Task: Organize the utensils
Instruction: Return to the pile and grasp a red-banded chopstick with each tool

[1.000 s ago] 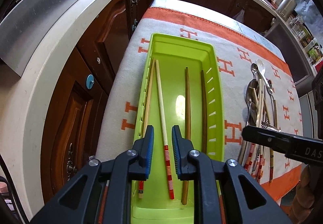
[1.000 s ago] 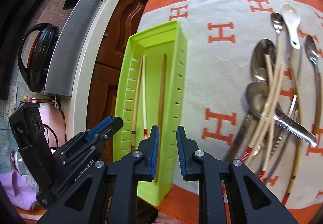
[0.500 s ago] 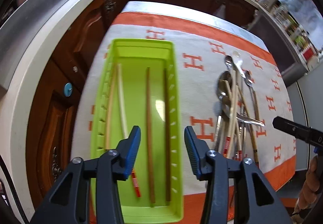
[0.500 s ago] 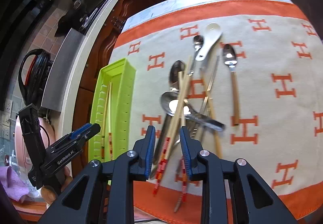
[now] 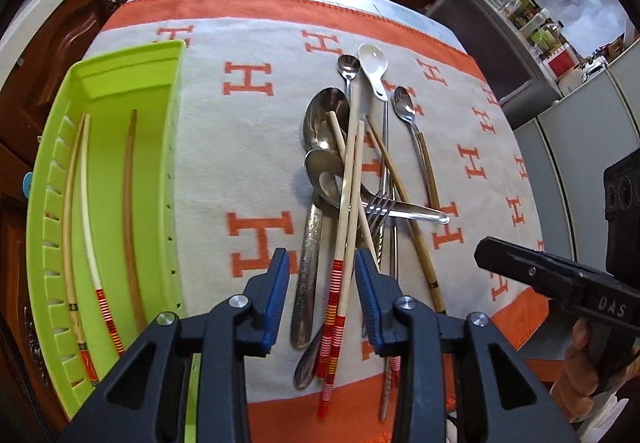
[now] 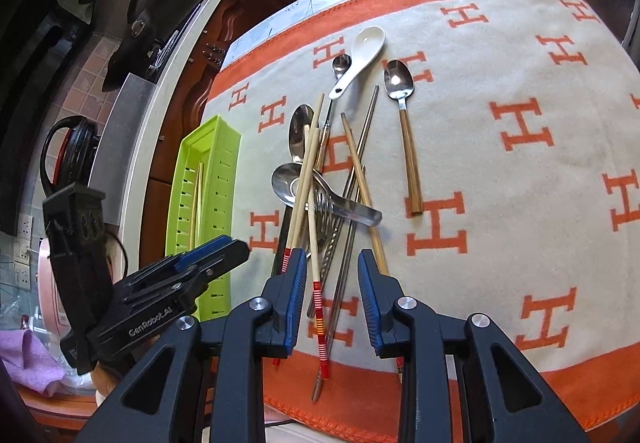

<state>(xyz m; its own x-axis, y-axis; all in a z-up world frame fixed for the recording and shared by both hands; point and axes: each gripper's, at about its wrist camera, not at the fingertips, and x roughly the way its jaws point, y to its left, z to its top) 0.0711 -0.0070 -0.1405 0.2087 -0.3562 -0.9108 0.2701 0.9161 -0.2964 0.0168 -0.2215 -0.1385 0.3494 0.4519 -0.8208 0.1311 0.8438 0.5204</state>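
tray: green tray point(image 5: 120, 91) at the cloth's left edge, rigid light plastic, long axis running away from the camera; four chopsticks already lie in it lengthwise (fourth hidden by the tray wall in the left view)
pile: utensil pile point(image 5: 360, 179) mid-cloth, well apart from the tray; tangled, so lifting one piece probably drags its neighbours
big spoons: steel spoons point(image 5: 324, 123), heavier, slick, bowls pointing to the far side, handles toward the camera
chopsticks: striped chopsticks point(image 5: 344, 203) light, stiff, thin, may roll; long axis near-far, red-banded ends nearest; best taken at the banded end, clear of the fork
white spoon: ceramic spoon point(image 6: 360, 55) fragile, at far end of pile
left gripper point(image 5: 322, 295): jaws part-open, have just been closing, straddle the striped pair, no pad contact visible
right gripper point(image 6: 332, 291): jaws part-open, nothing pinched (one striped stick and metal chopsticks sit between)
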